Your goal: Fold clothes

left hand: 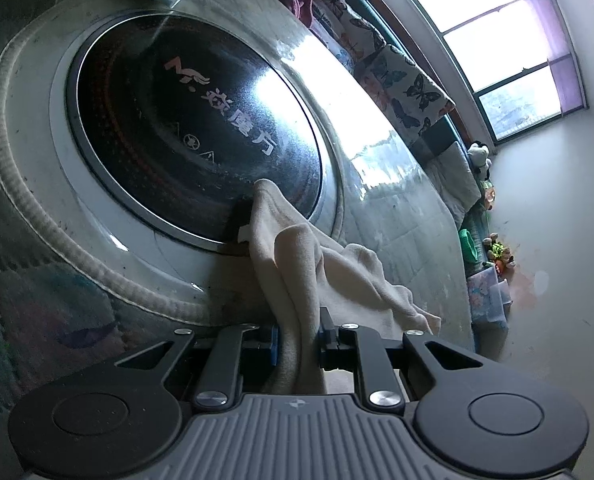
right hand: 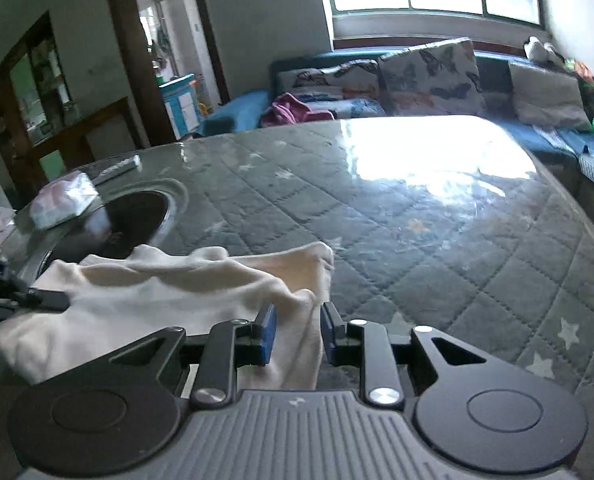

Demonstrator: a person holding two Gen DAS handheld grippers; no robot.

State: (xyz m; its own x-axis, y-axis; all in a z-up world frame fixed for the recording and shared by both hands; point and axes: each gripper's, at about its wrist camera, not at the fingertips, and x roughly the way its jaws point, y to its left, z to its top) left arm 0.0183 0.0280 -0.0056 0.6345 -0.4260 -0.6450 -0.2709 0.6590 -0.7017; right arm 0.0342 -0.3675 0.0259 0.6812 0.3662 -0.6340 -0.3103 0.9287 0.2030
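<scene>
A cream garment lies crumpled on the glass-topped table, partly over the edge of a black round hob set into the top. My left gripper is shut on a bunched fold of the garment, which trails away across the table. In the right wrist view the same garment stretches from the left edge to my right gripper. A fold hangs between its blue pads, and a thin gap shows at the right pad, so the jaws stand slightly open. A black part of the left gripper rests on the cloth at far left.
A quilted grey cover with stars lies under the glass. A tissue pack and a remote sit beyond the hob. Behind the table is a blue sofa with butterfly cushions and a pink garment.
</scene>
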